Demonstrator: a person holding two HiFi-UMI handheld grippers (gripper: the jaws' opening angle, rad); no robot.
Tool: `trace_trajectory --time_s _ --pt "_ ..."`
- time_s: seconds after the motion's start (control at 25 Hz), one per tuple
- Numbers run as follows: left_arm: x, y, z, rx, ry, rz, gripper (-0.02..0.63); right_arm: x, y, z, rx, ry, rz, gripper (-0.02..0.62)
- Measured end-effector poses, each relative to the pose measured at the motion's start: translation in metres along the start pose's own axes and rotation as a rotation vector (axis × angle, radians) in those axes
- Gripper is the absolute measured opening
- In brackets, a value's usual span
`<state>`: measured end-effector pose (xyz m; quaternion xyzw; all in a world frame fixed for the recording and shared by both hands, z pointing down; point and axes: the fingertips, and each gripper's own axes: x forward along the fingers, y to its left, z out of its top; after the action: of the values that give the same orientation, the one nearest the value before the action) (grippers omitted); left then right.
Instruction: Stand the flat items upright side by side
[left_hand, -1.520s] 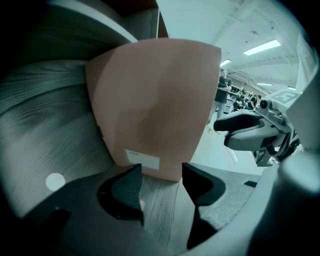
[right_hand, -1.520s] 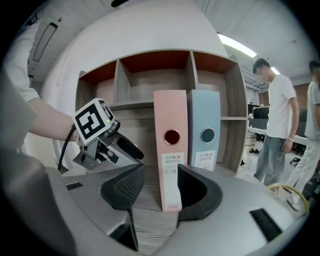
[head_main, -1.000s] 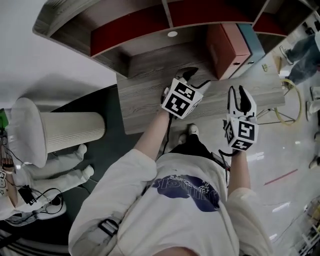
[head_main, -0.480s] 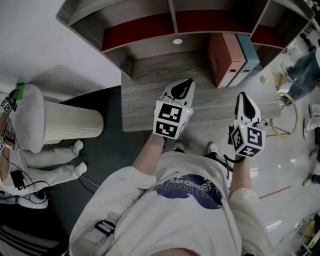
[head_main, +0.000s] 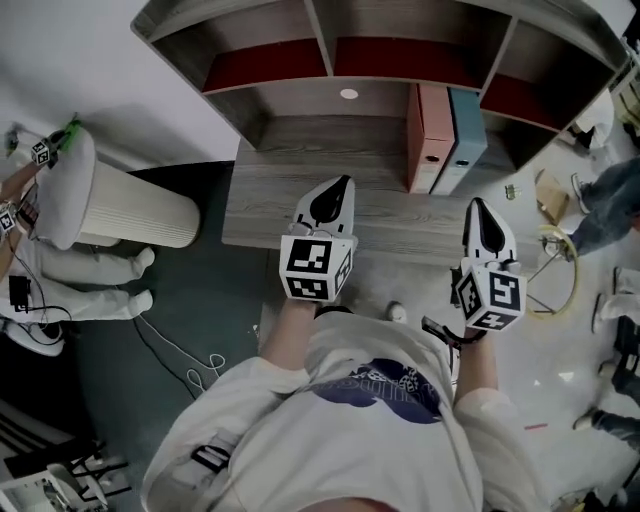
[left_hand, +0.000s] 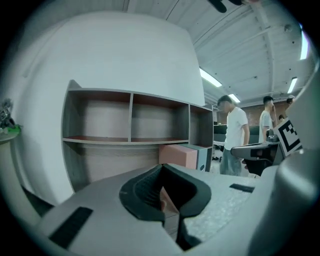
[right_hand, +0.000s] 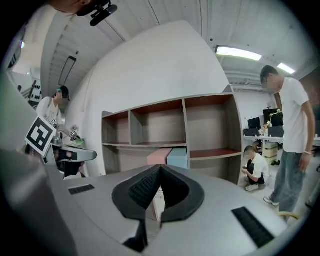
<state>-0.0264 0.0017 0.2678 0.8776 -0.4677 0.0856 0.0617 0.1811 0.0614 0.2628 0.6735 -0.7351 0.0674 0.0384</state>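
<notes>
The pink box (head_main: 424, 135) and blue box (head_main: 463, 140) are standing upright, touching, at the desk's (head_main: 280, 195) back. The left gripper (head_main: 343, 184) and right gripper (head_main: 478, 205) are hovering over its front edge, jaws closed and empty.

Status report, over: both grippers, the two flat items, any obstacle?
Left gripper shut, empty; right gripper shut, empty. Pink box file and blue box file upright, side by side, on grey wooden desk. No obstacle seen before them.

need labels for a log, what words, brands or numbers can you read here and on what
Nothing reads clearly.
Shirt: purple print with letters, too blurred to read.
Marker cubes: black-and-white squares, no words.
Pink folder: pale label, too small to read.
</notes>
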Motion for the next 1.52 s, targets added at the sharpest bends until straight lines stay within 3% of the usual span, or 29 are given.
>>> trace_trajectory --time_s 0.28,0.52,1.52 --pt "-0.017 -0.031 0.006 -0.025 -0.059 0.15 0.006 -0.008 -0.017 0.003 -0.022 -0.019 0.121 -0.002" --pt "-0.034 -0.051 0.021 0.007 -0.112 0.217 0.006 -0.022 -0.016 0.018 -0.039 -0.072 0.147 -0.002" --pt "-0.047 -0.045 0.058 0.14 -0.206 0.251 0.006 -0.029 0.01 0.038 -0.179 -0.14 0.07 -0.002"
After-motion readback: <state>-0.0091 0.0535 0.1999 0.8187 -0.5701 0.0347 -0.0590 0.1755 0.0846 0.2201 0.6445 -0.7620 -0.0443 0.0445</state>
